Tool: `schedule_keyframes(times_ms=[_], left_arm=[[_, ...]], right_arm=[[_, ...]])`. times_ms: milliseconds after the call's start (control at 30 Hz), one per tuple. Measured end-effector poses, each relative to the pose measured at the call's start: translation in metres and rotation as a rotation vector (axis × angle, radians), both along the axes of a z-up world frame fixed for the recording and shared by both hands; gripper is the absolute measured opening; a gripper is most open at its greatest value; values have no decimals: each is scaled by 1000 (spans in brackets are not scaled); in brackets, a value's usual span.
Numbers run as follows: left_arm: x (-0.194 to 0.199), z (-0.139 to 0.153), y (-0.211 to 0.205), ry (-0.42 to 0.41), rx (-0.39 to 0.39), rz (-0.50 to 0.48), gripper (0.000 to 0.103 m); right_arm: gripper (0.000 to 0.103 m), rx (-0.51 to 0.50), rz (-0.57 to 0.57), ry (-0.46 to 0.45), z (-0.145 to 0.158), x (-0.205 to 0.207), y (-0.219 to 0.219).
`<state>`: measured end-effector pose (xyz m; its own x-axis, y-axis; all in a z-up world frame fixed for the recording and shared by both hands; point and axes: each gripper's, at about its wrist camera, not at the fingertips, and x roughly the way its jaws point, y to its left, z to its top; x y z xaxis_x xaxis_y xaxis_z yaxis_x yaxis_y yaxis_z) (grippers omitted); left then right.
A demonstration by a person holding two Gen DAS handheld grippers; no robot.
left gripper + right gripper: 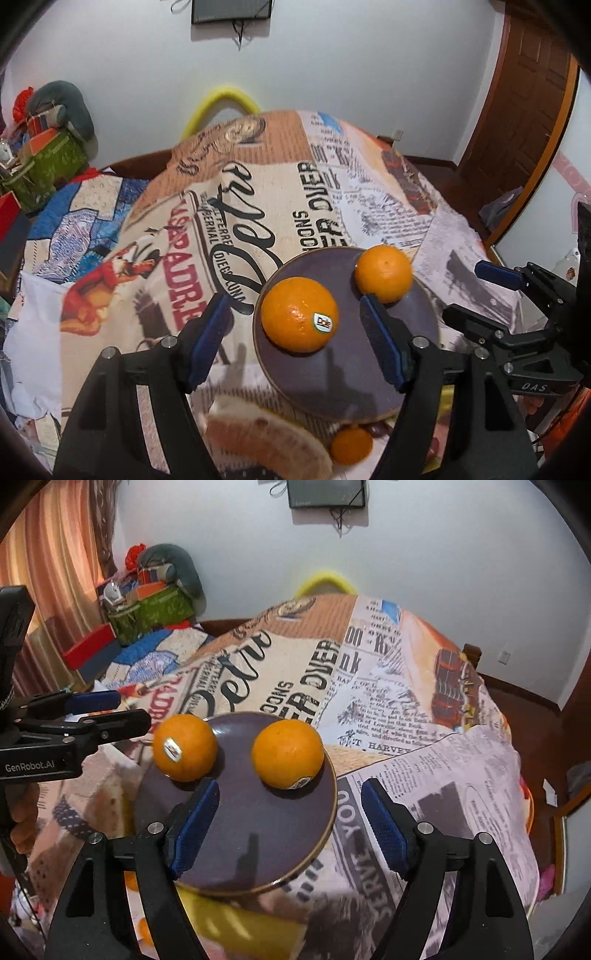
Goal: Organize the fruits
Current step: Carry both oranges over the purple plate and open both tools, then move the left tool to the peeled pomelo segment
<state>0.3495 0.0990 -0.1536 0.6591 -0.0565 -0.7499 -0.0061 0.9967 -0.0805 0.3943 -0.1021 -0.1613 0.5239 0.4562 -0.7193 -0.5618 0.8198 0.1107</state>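
My left claw [295, 328] and my right claw [288, 823] both stand spread with nothing between the pads, hanging above the near edge of the dark plate [258, 830] on the cloth-covered bench [424, 738]. 2 oranges sit on the plate, apart from each other: the left orange [299, 314] with its sticker facing me, and the right orange [287, 753] near the far right rim. I judge both are placed, so the step in hand is to back off cleanly and go for the next fruit. To do that well I should lift each claw straight away from the plate before swinging aside, since round fruit on a flat plate will roll at a nudge, and the right orange is close enough to the rim to go over. I should also keep my 2 claws from crossing. Under the plate's near edge the left wrist view shows a small orange round [351, 445] and a pale curved shape [266, 446], both blurred and partly behind my fingers; I cannot tell whether they are real fruit or print on the cloth. The yellow patch [240, 926] in the right wrist view is just as unclear.
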Motion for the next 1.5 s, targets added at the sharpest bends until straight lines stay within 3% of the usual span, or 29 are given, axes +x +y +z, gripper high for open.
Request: schedule_keyframes(times_ms=[267, 567, 1100, 1367, 1500], left_arm=[[-51, 31, -2, -59, 42, 11, 73], [-93, 23, -2, -43, 67, 29, 78], [-117, -74, -10, 157, 102, 31, 78], [-110, -87, -15, 145, 115, 80, 79], [-105, -89, -16, 134, 120, 96, 82]], right_arm=[[77, 35, -25, -54, 28, -38, -15], [84, 39, -61, -97, 38, -82, -36], [84, -68, -100, 23, -32, -116, -58], [85, -128, -96, 76, -60, -115, -55], [99, -125, -77, 61, -63, -120, -50]])
